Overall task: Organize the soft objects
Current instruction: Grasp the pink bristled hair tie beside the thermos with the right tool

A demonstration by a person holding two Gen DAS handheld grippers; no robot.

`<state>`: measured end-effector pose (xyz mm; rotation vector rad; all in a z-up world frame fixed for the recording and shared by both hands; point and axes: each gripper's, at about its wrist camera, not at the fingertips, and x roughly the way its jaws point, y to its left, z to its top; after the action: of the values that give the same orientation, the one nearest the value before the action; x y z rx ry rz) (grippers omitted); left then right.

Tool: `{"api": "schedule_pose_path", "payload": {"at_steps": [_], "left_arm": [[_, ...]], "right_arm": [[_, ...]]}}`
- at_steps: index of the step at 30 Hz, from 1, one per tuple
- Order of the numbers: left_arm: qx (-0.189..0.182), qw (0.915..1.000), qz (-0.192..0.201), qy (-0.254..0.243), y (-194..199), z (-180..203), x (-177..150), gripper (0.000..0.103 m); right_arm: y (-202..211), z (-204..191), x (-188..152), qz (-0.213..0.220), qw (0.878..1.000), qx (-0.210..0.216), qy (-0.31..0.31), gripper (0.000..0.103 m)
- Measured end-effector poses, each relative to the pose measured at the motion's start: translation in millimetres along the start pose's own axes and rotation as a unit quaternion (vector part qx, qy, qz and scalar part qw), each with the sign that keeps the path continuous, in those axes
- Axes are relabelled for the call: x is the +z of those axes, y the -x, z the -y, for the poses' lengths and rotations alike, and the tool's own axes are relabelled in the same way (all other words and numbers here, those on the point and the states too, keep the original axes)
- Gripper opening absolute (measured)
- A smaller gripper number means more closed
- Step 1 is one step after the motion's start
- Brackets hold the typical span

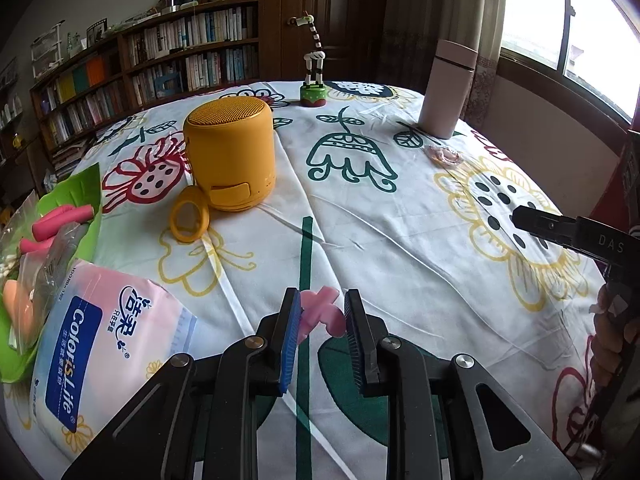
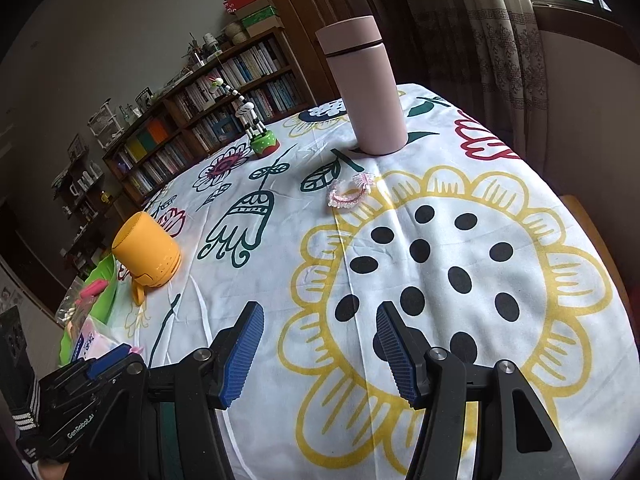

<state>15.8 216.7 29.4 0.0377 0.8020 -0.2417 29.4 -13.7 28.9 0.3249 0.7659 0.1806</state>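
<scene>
While both grippers hover low over the flowered tablecloth [image 2: 440, 208]:
Left gripper [image 1: 322, 312]: its ribbed pads close on a pink foam piece [image 1: 320, 310] just above the cloth.
Right gripper [image 2: 320, 344]: jaws spread wide, nothing between them.
Nearby: smooth yellow speaker [image 1: 230, 152] ahead; glossy tissue pack [image 1: 96, 368] and green tray [image 1: 76, 188] of soft rolls at left.
Farther: frilly pink hair tie [image 2: 350, 196] lying before the matte pink flask [image 2: 366, 84].

We see a dark wooden bookcase [image 1: 160, 56] packed with books; right of it a brown door [image 1: 316, 8], then a bright daylit window [image 1: 560, 16].
</scene>
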Motion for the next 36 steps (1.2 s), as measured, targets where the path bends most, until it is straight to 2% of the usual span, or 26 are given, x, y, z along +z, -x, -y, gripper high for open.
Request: {"api": "schedule_pose_path", "payload": {"at_steps": [10,20,22,24,25,29,32,34,36], "left_arm": [[-0.013,0.9997,-0.013,0.013,-13.1,-6.9,-2.2,0.024],[-0.03,0.9988,-0.03,0.022,-19.2,-13.8,-5.9,0.037],[-0.031,0.9988,-0.031,0.022,-18.9,-14.6,-5.8,0.045],[-0.029,0.9989,-0.03,0.022,-18.6,-15.2,-6.2,0.053],[-0.028,0.999,-0.029,0.021,-18.5,-15.2,-6.4,0.053],[-0.024,0.9992,-0.027,0.015,-20.1,-14.6,-6.4,0.053],[-0.021,0.9994,-0.024,0.014,-21.4,-14.8,-5.6,0.052],[-0.011,0.9996,-0.021,0.015,-23.0,-15.2,-4.3,0.04],[0.001,0.9997,-0.019,0.016,-23.5,-17.4,-3.6,0.033]], "right_arm": [[-43.5,-9.2,48.7,0.0,0.998,-0.036,0.054,0.062],[-98.1,-4.6,78.3,-0.028,0.995,-0.074,0.067,0.062],[-102.8,-4.9,78.5,-0.033,0.994,-0.079,0.071,0.062],[-105.9,-4.9,78.7,-0.032,0.993,-0.087,0.078,0.055],[-106.5,-5.5,78.7,-0.03,0.992,-0.093,0.084,0.053],[-104.3,-3.5,79.4,-0.026,0.991,-0.1,0.09,0.031],[-98.5,-0.2,78.2,-0.022,0.992,-0.096,0.084,0.022],[-91.0,1.1,75.8,-0.015,0.993,-0.088,0.079,0.02],[-83.4,-0.2,73.4,-0.008,0.994,-0.08,0.075,0.019]]}}
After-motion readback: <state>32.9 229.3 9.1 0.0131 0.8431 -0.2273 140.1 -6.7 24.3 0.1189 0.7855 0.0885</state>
